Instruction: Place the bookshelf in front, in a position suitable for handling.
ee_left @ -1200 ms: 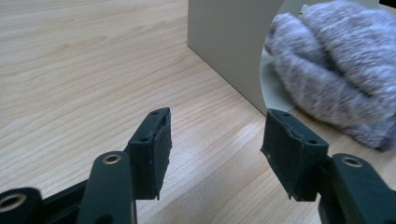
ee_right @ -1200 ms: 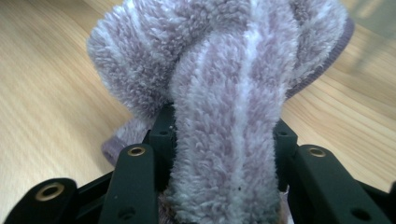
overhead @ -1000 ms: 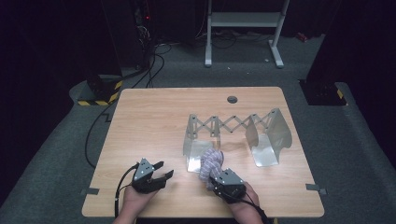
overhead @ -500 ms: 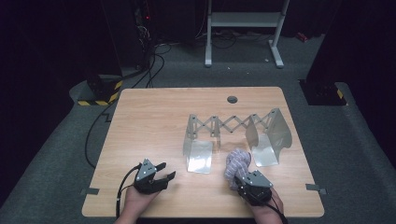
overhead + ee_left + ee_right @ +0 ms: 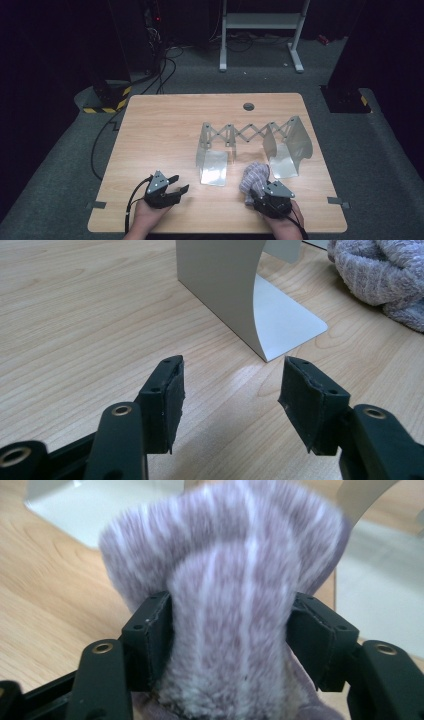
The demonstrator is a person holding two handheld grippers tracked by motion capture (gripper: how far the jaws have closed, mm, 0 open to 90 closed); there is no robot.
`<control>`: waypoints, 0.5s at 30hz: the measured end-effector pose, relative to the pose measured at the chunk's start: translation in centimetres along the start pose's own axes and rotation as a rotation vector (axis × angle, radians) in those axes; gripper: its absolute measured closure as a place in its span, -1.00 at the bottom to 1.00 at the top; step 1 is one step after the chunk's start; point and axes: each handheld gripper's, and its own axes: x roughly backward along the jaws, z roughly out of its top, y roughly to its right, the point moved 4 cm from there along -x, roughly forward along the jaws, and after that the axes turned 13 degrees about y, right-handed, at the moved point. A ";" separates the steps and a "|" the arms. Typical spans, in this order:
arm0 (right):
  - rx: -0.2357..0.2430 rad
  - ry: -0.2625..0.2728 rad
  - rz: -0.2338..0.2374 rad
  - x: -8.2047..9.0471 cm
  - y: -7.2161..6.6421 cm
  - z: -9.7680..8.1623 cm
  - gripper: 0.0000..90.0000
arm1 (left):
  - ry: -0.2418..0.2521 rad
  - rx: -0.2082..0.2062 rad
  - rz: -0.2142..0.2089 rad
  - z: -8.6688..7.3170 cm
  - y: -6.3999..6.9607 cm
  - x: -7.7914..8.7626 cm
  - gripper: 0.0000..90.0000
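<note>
At the left of the high view, the left gripper (image 5: 176, 186) rests low over the near edge of the wooden table (image 5: 160, 130), held in the person's left hand (image 5: 147, 220), with its cable looping off toward the table's left edge. Its 2 jaws stand well apart with bare wood between them; in the left gripper view they point toward the curved metal plate and flat foot of the rack's left end (image 5: 235, 295), near but not touching. Moving right, the metal expanding rack (image 5: 250, 135) stands across the middle of the table: 2 curved end plates joined by a scissor lattice, each with a flat foot lying toward the person. Just in front of the gap between the 2 feet, nearer the right one, sits the bundled purple-and-white fuzzy cloth (image 5: 254, 176). The right gripper (image 5: 256, 194), in the person's right hand (image 5: 282, 225), has the cloth between its jaws. Those jaws have just been opening, and in the right gripper view the cloth (image 5: 230, 605) bulges up between both pads and still touches them on each side, so the grip reads as loosened rather than let go.
</note>
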 end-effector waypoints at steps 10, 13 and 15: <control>-0.006 0.042 -0.021 0.5 0.7 0.6 -0.18 | -0.015 -0.003 -0.011 -0.1 0.2 -0.2 -0.03; -0.010 0.062 -0.030 0.7 1.2 0.9 -0.17 | -0.023 -0.006 -0.013 -0.2 0.3 -0.3 -0.03; -0.017 0.073 -0.034 0.8 1.4 1.0 -0.17 | -0.027 -0.010 -0.014 -0.3 0.3 -0.4 -0.03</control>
